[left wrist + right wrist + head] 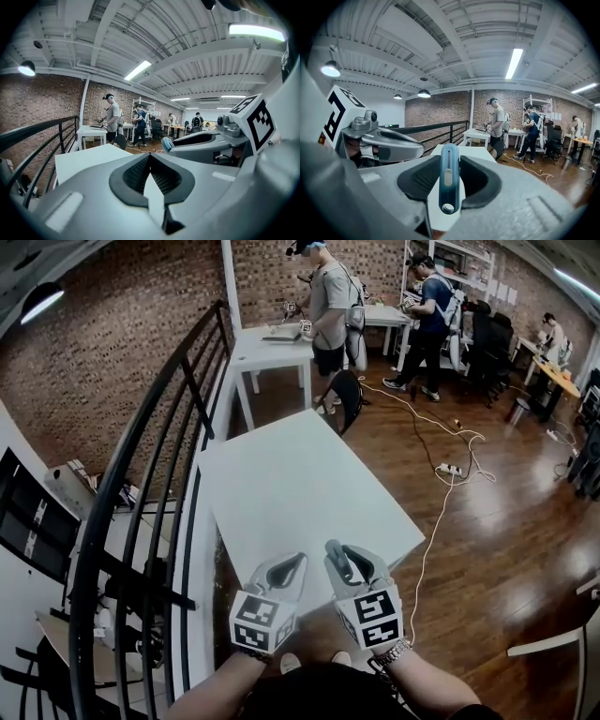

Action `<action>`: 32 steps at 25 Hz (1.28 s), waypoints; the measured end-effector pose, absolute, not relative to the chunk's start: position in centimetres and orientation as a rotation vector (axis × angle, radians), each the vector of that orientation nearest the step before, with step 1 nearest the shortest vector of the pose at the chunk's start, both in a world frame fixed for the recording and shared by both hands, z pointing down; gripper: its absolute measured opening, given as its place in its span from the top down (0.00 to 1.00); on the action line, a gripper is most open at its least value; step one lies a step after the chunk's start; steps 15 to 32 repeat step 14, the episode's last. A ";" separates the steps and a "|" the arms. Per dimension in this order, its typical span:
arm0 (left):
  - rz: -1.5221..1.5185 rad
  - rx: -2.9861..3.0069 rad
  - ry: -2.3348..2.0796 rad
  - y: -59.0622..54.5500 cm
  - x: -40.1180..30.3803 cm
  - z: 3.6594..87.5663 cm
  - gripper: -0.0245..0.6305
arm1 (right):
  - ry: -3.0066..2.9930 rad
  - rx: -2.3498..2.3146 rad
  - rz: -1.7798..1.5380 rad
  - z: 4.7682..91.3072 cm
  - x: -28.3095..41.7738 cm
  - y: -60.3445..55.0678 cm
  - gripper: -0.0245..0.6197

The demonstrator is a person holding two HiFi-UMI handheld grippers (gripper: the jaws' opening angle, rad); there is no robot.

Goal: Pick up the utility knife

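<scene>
Inspection: we find the utility knife (449, 180) clamped between the jaws of the right gripper (349, 563) over the near edge of the white table (300, 484), the left gripper (291, 570) just beside it, jaws together and empty.

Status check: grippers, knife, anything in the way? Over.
Left gripper shut, empty. Right gripper shut on slim blue plastic utility knife, held above white rectangular table. Nothing in the way.

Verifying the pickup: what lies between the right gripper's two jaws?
The blue utility knife stands upright between the jaws of the right gripper, clamped by the pads on either side. The right gripper view shows this most clearly.
</scene>
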State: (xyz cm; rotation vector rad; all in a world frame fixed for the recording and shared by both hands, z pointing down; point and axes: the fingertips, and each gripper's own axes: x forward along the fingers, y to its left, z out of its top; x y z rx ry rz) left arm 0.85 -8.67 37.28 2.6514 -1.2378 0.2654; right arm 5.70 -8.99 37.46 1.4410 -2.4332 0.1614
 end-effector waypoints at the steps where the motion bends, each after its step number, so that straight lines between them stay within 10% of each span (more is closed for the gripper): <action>1: 0.266 2.650 -1.240 -8.7 0.9 37.3 0.94 | -2.433 1.440 0.160 37.5 5.8 -9.0 0.77; 32: 0.272 2.640 -1.250 -8.8 0.8 37.8 0.94 | -2.426 1.425 0.153 38.0 5.9 -9.1 0.77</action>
